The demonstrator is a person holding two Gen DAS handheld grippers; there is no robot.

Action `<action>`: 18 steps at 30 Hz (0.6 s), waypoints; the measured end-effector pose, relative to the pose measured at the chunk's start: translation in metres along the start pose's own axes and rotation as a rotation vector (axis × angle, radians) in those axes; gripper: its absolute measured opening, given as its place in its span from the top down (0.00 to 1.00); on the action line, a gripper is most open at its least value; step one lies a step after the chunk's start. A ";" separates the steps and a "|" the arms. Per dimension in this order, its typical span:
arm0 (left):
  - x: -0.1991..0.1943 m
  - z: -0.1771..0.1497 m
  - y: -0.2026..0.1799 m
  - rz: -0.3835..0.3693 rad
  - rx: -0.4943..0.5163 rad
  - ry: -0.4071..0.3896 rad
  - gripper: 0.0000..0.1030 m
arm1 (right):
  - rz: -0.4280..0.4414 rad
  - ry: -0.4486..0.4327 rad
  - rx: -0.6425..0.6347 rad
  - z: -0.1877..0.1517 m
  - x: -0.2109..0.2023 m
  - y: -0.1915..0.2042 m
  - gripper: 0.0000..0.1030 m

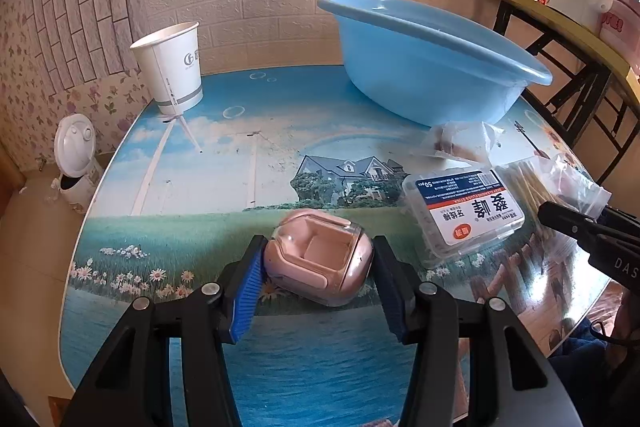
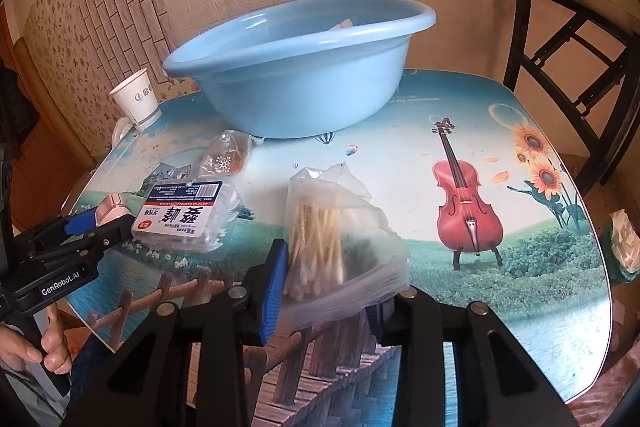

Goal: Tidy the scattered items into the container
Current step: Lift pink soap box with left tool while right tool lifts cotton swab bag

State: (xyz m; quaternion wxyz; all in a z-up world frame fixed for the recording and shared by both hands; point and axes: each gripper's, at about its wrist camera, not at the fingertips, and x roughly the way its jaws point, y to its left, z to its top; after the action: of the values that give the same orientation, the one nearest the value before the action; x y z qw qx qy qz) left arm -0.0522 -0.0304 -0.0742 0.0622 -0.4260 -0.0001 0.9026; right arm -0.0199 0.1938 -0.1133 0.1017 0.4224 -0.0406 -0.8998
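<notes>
I am gripping a glossy pink rounded case (image 1: 320,261) in my left tool (image 1: 318,277); my right tool (image 2: 326,285) is pinching a crinkly clear bag of cotton swabs (image 2: 320,247). Ahead, the smooth blue plastic basin (image 2: 304,83) is sitting on the surface (image 2: 400,167).

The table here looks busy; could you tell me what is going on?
A person is tidying items into the blue basin. The left gripper is closed on a pink case; the right gripper has a bag of cotton swabs between its jaws. A floss box and another small bag lie on the table.
</notes>
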 end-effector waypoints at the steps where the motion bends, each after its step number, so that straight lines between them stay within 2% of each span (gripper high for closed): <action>1: 0.000 0.000 0.000 -0.002 -0.001 0.002 0.52 | -0.002 -0.002 -0.002 0.000 -0.001 0.000 0.67; 18: -0.030 -0.005 -0.012 -0.023 0.003 -0.027 0.52 | -0.030 -0.037 0.004 0.000 -0.027 -0.002 0.74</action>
State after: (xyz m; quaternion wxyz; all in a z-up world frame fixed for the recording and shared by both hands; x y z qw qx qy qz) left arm -0.0281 -0.0219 -0.0531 0.0735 -0.4137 -0.0044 0.9075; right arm -0.0035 0.2019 -0.0935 0.0865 0.4065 -0.0380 -0.9087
